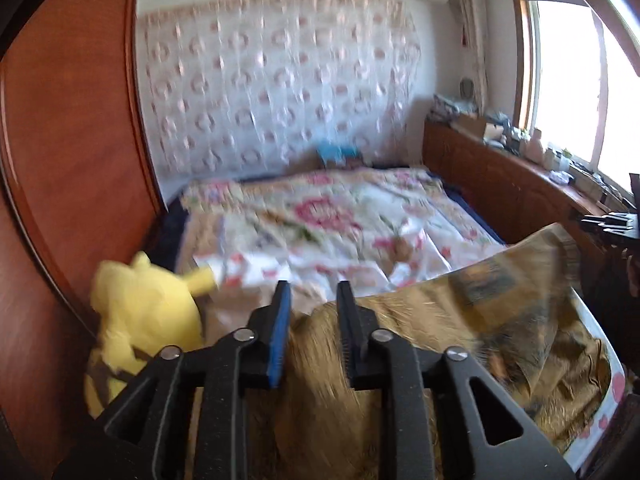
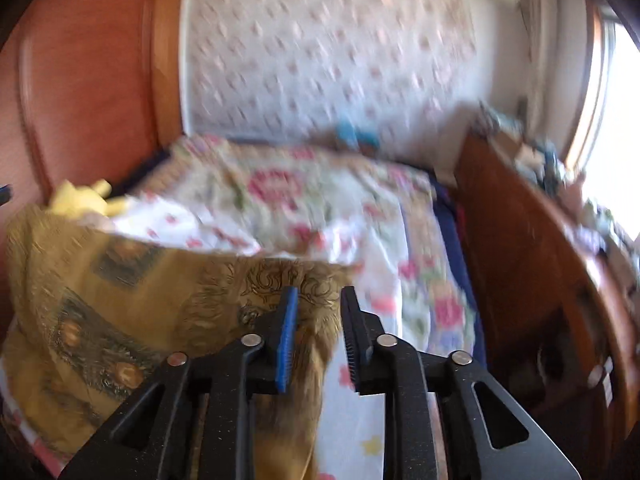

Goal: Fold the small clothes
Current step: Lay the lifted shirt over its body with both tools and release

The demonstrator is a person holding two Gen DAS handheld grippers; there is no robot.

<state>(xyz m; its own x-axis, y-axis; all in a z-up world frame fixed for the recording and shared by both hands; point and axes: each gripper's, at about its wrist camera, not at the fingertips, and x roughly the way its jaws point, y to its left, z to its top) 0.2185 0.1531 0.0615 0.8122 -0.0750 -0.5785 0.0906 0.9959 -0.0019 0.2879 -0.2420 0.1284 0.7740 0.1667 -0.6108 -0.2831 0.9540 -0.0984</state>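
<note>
1. The far half of the bed [image 1: 320, 216], under its floral quilt, lies flat and open to a reach.
2. A yellow plush toy [image 1: 144, 312] blocks the left side, against the wooden headboard [image 1: 72, 160].
3. The lifted mustard garment [image 1: 500, 304] spans the near foreground.
4. A wooden cabinet [image 1: 492, 184] with a cluttered top walls the right.

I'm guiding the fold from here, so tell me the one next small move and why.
Probably draw the two tools apart to pull the yellow-brown cloth taut. It reaches between the fingers of the left tool and the right tool, yet hangs bunched and wrinkled over the flowered bedspread, too slack to fold cleanly.
</note>
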